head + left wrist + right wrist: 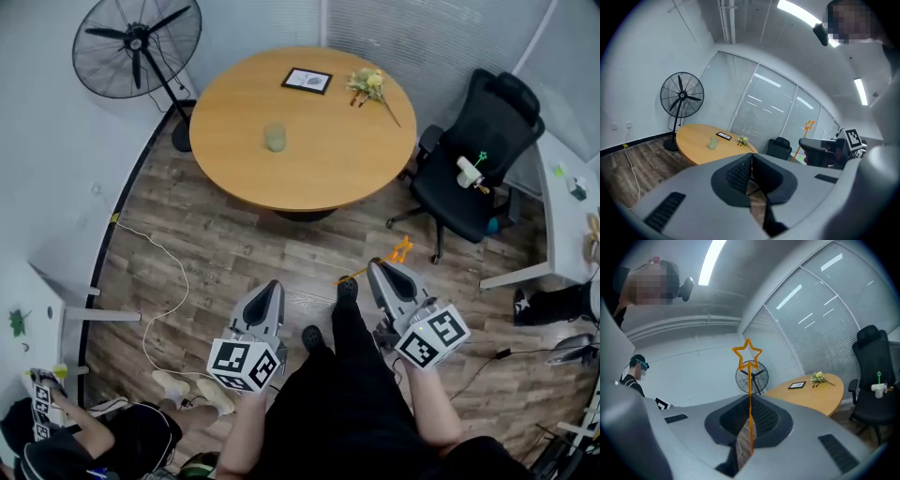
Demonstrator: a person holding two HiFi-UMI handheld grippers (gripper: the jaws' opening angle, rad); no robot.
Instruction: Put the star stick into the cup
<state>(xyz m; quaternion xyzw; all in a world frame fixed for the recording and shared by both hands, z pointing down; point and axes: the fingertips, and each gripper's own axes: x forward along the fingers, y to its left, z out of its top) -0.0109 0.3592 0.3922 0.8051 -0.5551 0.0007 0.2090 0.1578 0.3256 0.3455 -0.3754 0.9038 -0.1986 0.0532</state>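
Open floor (281, 248) in front of table (328, 173), way to its near rim free. Cup (275, 137) stands alone on bare wood, approach open from above & from the near side. Frame (307, 81) & flowers (367, 84) lie well apart at the far side. Fan (138, 42) flanks the table's left, chair (473, 159) its right. Cable (185, 284) trails over floor at left

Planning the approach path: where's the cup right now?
In the head view the cup stands on the round table, left of its middle on the fan's side, with the picture frame its nearest neighbour.
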